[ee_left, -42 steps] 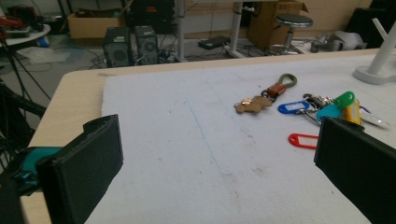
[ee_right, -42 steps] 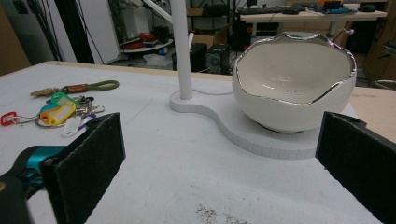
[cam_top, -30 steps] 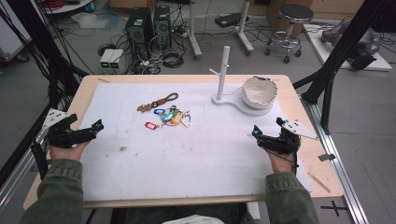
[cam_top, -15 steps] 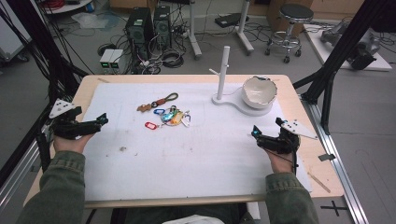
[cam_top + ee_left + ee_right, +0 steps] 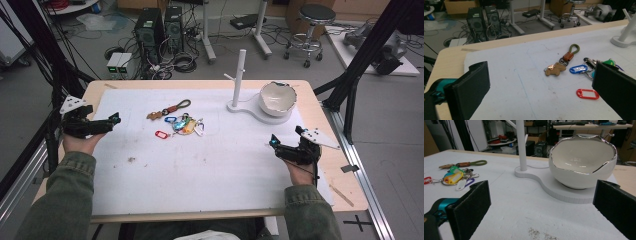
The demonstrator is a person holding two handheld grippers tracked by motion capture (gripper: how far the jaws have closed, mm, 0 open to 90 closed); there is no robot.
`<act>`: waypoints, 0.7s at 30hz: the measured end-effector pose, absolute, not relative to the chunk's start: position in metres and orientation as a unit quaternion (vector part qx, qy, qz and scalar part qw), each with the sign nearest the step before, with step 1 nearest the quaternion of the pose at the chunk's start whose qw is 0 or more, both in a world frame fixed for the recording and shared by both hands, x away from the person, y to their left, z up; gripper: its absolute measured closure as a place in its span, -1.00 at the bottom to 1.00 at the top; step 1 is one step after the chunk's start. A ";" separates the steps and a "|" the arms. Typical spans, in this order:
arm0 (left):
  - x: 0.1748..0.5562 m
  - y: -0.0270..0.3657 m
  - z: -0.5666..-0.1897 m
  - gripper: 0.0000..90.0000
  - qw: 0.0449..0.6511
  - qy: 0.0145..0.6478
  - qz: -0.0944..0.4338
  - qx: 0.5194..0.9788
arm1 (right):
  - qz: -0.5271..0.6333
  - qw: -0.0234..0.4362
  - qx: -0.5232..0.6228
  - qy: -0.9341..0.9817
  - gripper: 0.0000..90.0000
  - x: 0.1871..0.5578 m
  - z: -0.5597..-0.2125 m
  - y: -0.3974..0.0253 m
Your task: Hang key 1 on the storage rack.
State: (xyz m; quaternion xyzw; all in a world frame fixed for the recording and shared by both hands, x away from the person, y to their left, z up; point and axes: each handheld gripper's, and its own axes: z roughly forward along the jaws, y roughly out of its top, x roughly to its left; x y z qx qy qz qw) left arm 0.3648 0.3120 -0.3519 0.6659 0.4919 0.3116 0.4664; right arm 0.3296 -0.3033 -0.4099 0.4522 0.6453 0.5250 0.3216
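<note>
A pile of keys and tags lies mid-mat: a brown leather keychain point(image 5: 167, 109) point(image 5: 560, 65) with an olive loop, a blue tag point(image 5: 578, 69), a red tag point(image 5: 162, 134) point(image 5: 587, 94) and a bunch of coloured tags point(image 5: 186, 125) point(image 5: 455, 178). My left gripper point(image 5: 112, 120) point(image 5: 540, 71) hovers at the mat's left edge, open and empty, pointing toward the pile. At the right edge of the mat, my right gripper point(image 5: 274, 141) point(image 5: 541, 192) is open and empty, facing the white bowl point(image 5: 278, 97) point(image 5: 584, 161).
The silver-rimmed bowl sits on a white stand base point(image 5: 549, 186) with an upright pole point(image 5: 240, 75) carrying a small hook. A white mat point(image 5: 200, 170) covers most of the wooden table point(image 5: 345, 180). Computers, cables and a stool stand on the floor beyond.
My left gripper has moved a little away from the person along the mat's left edge. The right gripper and the objects have stayed put.
</note>
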 end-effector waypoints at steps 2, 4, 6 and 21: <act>0.368 0.310 -0.349 -0.96 0.467 0.487 0.308 0.671 | 0.526 0.324 0.453 0.643 -0.99 0.329 -0.409 -0.304; 0.371 0.309 -0.346 -0.96 0.467 0.482 0.305 0.676 | 0.527 0.323 0.453 0.642 -0.99 0.329 -0.409 -0.304; 0.374 0.307 -0.345 -0.96 0.466 0.479 0.304 0.679 | 0.526 0.322 0.455 0.642 -0.99 0.329 -0.410 -0.304; 0.403 0.294 -0.325 -0.96 0.458 0.468 0.302 0.693 | 0.525 0.308 0.459 0.647 -0.99 0.332 -0.411 -0.305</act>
